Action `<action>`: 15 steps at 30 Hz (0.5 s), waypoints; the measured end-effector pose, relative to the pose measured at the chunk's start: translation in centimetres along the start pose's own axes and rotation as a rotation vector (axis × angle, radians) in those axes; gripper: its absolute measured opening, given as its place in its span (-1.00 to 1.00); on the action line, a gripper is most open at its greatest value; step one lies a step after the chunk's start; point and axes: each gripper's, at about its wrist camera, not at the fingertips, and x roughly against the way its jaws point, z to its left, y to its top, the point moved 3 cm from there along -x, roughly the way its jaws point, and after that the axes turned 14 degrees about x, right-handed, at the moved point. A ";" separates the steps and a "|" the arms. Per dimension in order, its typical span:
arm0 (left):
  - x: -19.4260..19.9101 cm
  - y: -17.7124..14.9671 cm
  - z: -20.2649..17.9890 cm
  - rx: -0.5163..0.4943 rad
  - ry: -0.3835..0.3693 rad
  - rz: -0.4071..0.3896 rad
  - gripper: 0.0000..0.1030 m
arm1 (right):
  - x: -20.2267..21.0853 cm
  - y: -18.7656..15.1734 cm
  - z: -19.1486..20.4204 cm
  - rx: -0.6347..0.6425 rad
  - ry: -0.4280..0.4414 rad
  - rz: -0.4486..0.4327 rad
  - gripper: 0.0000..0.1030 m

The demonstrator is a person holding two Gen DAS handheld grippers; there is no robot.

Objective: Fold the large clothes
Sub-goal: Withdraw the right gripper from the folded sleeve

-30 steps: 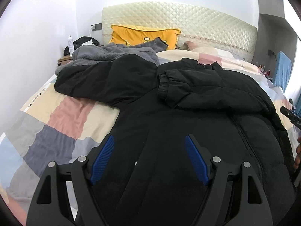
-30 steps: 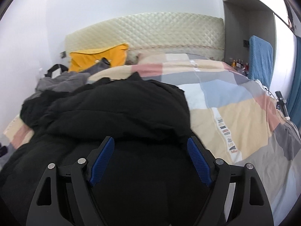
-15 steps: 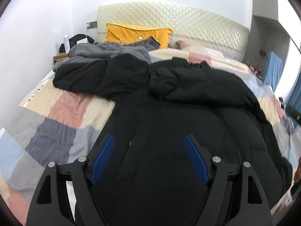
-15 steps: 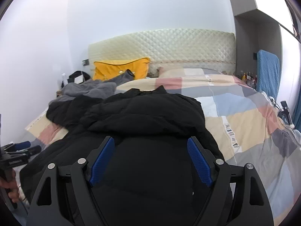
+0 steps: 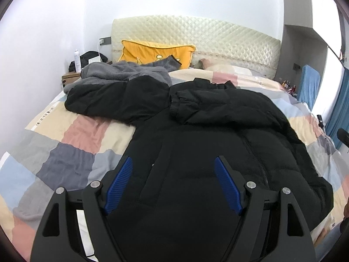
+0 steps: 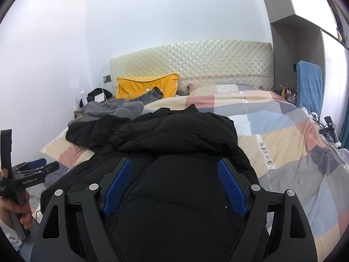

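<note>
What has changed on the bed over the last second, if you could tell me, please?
Both grippers drew back and up from the black puffer jacket; more wall and quilt now show. The left gripper and right gripper kept their jaws open and empty. The jacket, grey fleece and yellow pillow lie unchanged.

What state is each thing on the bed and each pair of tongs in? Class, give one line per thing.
Black coat: spread flat on the quilt, one sleeve folded across its chest.
Grey fleece: crumpled by the pillow.
Yellow pillow: propped against the headboard.
Quilt: spread, wrinkled.
Left tongs: open, empty.
Right tongs: open, empty.
</note>
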 end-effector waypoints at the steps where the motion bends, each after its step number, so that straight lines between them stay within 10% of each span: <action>1: 0.1 0.0 0.0 0.002 -0.002 -0.003 0.51 | 0.2 -0.2 0.2 0.002 -0.009 0.004 0.57; 15: -0.3 -0.7 -2.0 -0.037 -0.035 -0.014 0.51 | 2.7 -1.8 0.8 0.005 -0.054 -0.015 0.57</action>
